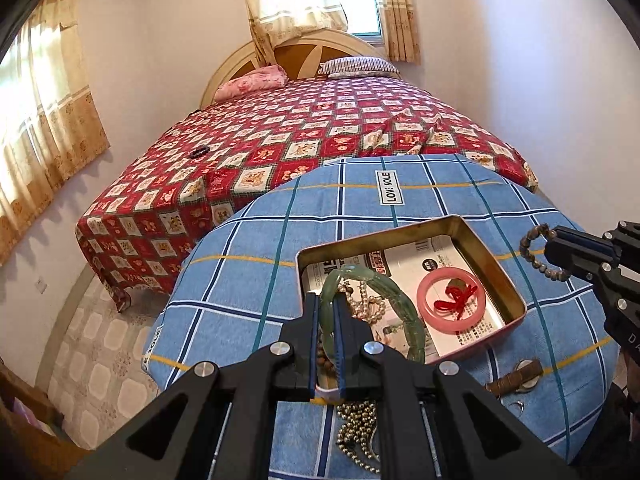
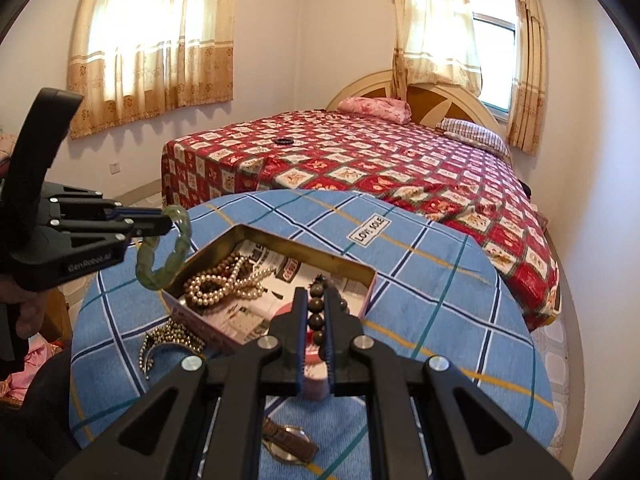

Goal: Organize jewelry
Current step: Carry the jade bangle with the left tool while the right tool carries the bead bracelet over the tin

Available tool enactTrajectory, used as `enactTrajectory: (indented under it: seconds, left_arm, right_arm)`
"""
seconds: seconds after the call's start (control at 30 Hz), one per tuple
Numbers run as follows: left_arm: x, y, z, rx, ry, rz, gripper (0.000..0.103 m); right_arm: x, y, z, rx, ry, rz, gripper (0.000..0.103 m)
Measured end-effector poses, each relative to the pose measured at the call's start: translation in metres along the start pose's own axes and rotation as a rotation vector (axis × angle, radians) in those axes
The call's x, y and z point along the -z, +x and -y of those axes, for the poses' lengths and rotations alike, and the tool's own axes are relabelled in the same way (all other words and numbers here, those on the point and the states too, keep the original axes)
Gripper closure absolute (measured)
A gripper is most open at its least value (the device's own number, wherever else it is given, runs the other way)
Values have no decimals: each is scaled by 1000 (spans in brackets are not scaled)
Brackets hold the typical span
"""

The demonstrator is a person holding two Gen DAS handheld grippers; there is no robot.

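The left gripper [image 1: 328, 320] is clamped on the green bangle [image 1: 400, 312]; the right gripper [image 2: 317, 320] pinches the brown bead bracelet [image 2: 316, 312]. Lower each one well inside the tin box [image 1: 516, 280] before letting go, clear of the pearl necklace [image 2: 218, 284].

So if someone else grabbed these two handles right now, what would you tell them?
Left claw: shut on the green bangle, held over the tin's edge.
Right claw: shut on the brown beads, also at the tin.
Done: pearls and pink bangle lie in the tin.
Left: drop both held pieces in, then the gold chain and watch on the cloth.
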State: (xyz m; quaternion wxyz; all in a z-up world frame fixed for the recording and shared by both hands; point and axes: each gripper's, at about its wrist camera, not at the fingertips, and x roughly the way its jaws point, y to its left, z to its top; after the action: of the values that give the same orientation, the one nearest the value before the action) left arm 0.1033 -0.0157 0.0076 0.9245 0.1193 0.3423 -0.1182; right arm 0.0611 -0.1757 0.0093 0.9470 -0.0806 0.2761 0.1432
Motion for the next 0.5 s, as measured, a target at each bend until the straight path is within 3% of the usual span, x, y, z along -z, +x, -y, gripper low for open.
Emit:
enactTrajectory:
  seconds: [0.5]
  left_arm:
    - [-7, 28, 2, -12, 10, -31, 97]
  right_arm:
    - [-13, 26, 2, -4, -11, -13, 94]
